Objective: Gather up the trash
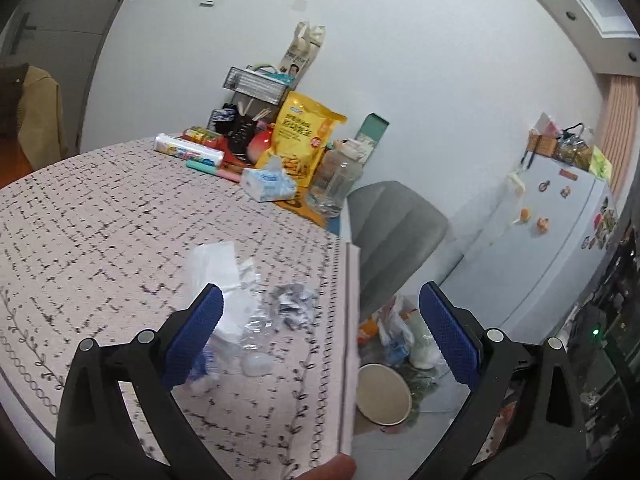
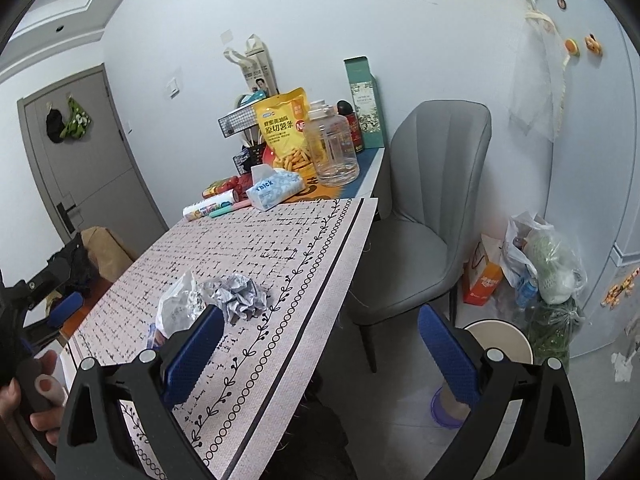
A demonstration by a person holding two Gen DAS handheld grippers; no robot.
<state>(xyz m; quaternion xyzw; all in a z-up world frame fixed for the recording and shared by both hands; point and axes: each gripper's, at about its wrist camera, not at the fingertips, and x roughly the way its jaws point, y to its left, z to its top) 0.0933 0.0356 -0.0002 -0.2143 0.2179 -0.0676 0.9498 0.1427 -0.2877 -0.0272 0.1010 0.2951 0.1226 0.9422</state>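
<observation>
While both my grippers, left and right, hang released, the paper wad lies just ahead of the left, nearer it.

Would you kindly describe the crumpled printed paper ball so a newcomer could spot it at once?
Start at the patterned tablecloth and follow its vine-and-circle border toward the near end. The crumpled paper ball lies just inside that border, beside the clear plastic wrapper. It alone is opaque grey-white with dark print, tightly balled.
</observation>
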